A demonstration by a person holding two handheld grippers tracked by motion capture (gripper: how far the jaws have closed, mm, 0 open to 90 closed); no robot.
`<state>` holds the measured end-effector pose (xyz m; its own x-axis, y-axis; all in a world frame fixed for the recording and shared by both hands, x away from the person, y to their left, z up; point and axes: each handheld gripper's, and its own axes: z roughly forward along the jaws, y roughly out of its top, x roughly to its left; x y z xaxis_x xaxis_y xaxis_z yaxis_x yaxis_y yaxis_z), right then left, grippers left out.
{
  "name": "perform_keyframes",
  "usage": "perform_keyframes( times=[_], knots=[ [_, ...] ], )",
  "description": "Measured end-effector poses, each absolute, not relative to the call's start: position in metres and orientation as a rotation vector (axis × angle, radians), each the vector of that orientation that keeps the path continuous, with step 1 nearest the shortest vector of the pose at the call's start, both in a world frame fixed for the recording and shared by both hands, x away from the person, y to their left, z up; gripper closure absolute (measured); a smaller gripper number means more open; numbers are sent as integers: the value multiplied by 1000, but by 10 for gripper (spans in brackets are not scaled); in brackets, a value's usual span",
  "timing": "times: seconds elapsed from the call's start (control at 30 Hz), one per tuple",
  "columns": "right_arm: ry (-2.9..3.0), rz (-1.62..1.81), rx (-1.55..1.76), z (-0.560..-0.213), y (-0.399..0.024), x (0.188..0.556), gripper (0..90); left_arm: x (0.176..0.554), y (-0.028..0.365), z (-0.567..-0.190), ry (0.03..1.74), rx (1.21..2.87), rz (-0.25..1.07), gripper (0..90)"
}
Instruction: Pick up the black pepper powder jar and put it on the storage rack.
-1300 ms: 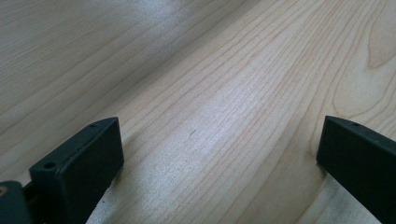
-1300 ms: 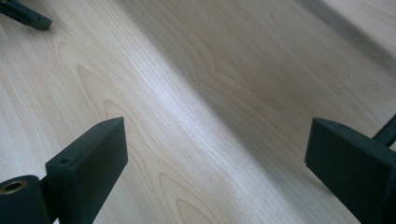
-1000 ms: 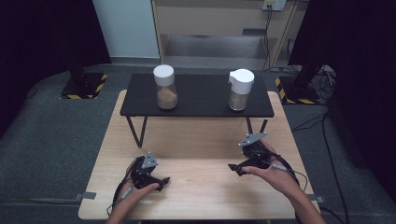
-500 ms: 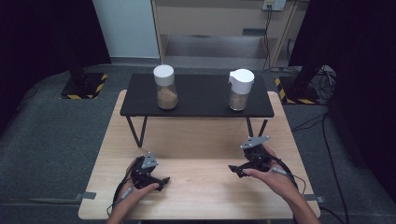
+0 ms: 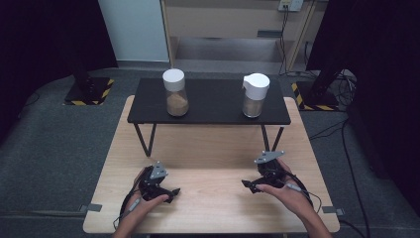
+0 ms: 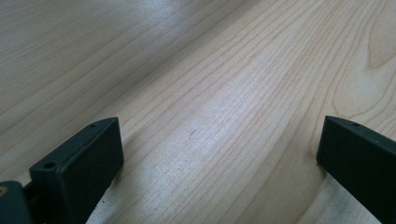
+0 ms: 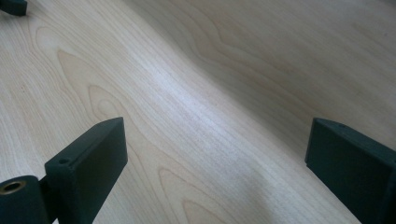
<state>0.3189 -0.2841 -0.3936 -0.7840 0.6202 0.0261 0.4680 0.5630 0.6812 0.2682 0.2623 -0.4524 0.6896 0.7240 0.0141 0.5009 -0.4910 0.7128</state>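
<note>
Two clear jars with white lids stand on a low black shelf at the far side of the wooden table. The left jar holds brown powder; the right jar has a spouted lid and similar contents. My left gripper rests low on the tabletop near the front left, open, with bare wood between its jaws. My right gripper sits near the front right, jaws pointing left, open over bare wood.
The black shelf stands on thin metal legs over the table's far half. Grey carpet surrounds the table. Black stands with yellow-striped bases flank the far corners. Cables trail on the floor at the right.
My right gripper has sunk toward the tabletop and now sits just above it. The left gripper and both jars have kept still.
</note>
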Motion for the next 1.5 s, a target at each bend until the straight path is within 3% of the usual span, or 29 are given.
perform_keyframes(
  times=[1.5],
  knots=[
    [2588, 1057, 885, -445, -266, 296, 43, 268, 262, -452, 933, 2196, 409, 0]
  ],
)
